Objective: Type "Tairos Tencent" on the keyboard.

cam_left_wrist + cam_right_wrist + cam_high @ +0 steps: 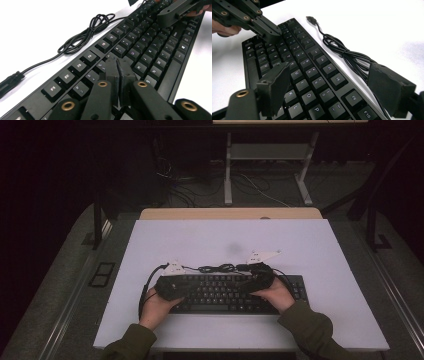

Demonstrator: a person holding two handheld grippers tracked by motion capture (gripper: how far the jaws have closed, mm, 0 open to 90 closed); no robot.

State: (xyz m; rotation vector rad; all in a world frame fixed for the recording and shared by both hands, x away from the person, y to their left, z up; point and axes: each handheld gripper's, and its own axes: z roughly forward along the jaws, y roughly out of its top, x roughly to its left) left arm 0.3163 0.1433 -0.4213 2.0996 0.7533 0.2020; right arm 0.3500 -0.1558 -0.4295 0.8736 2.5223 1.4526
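A person is leaning in from the near edge of the table (150, 227), holding a claw in each hand over a black keyboard (230, 292). The keyboard is lying flat on the white top, close to the near edge and roughly midway between the left and right edges, its long side running along that edge. Its cable (215, 268) is lying bundled in loose loops on the table just behind the keyboard's far edge, with the plug end stretched out toward the left.

The left claw (117, 65) is hovering low over the left half of the keyboard, its jaws pressed together with nothing between them, the tip pointing down at the keys; whether it is actually touching a key I cannot tell. The left hand (156, 306) is gripping it from the near side.

The right claw (329, 80) is hanging over the right half of the keyboard with its jaws standing wide apart, one over the letter keys and the other out past the far edge above the cable, gripping nothing. The right hand (274, 295) is resting over the keyboard's right part.
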